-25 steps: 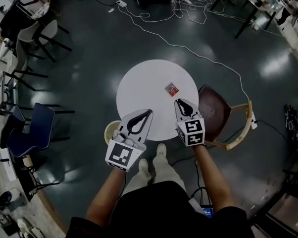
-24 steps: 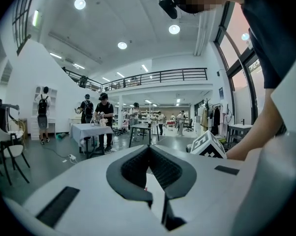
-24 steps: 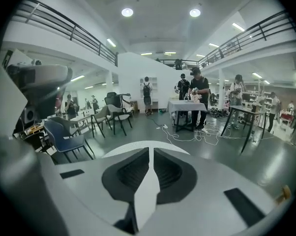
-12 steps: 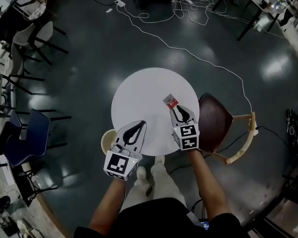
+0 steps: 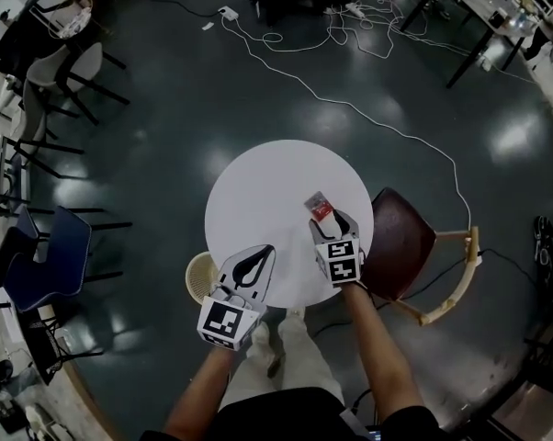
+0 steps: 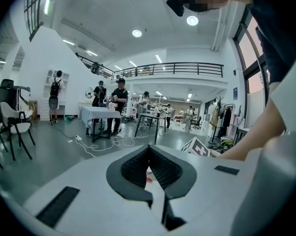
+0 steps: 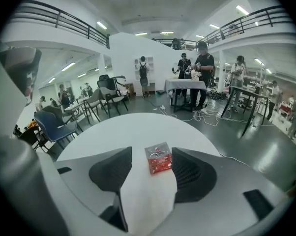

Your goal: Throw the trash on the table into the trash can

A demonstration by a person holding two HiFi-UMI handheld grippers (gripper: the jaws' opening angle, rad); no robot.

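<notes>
Round white table (image 5: 267, 186) noted, bare but for one item. Small red trash packet (image 5: 319, 207) was found lying flat near the table's right edge, on the side towards the person. Right gripper (image 5: 334, 220) was held low over that edge; its jaws had just been opening and were set wide, with the packet between the tips but not pressed by either pad. Left gripper (image 5: 267, 250) was held over the near edge, its tips brought together and nothing caught. A pale trash can (image 5: 198, 272) was seen on the floor just beside the near-left edge.
</notes>
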